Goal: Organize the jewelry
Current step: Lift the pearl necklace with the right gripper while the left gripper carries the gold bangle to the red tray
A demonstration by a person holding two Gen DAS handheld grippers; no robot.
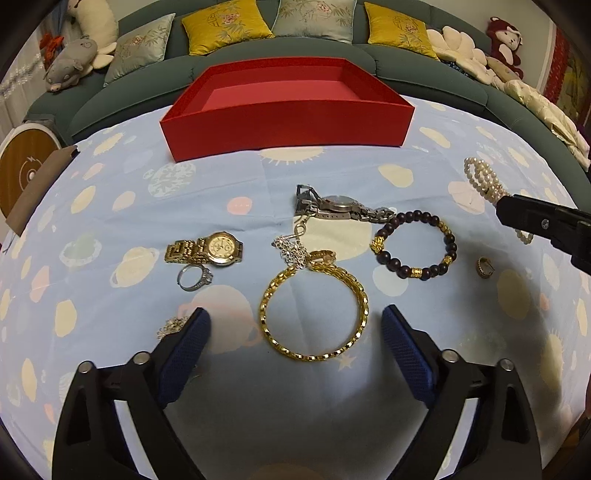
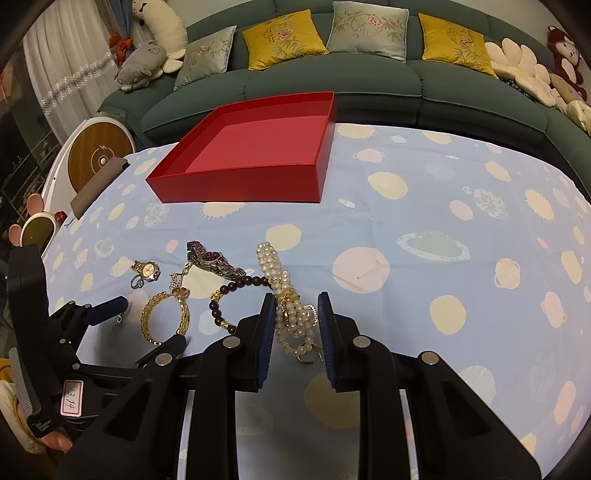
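Right jaws [image 2: 297, 325] grip the pearl bracelet [image 2: 286, 306]; open left jaws [image 1: 295, 332] flank the gold bangle [image 1: 314, 314].

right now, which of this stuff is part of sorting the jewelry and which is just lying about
Part of the job:
red box
pearl bracelet, between the right gripper fingers
gold bangle, ahead of the open left gripper
bead bracelet
gold watch
silver watch
silver ring

Lying about:
sofa cushions
plush toys
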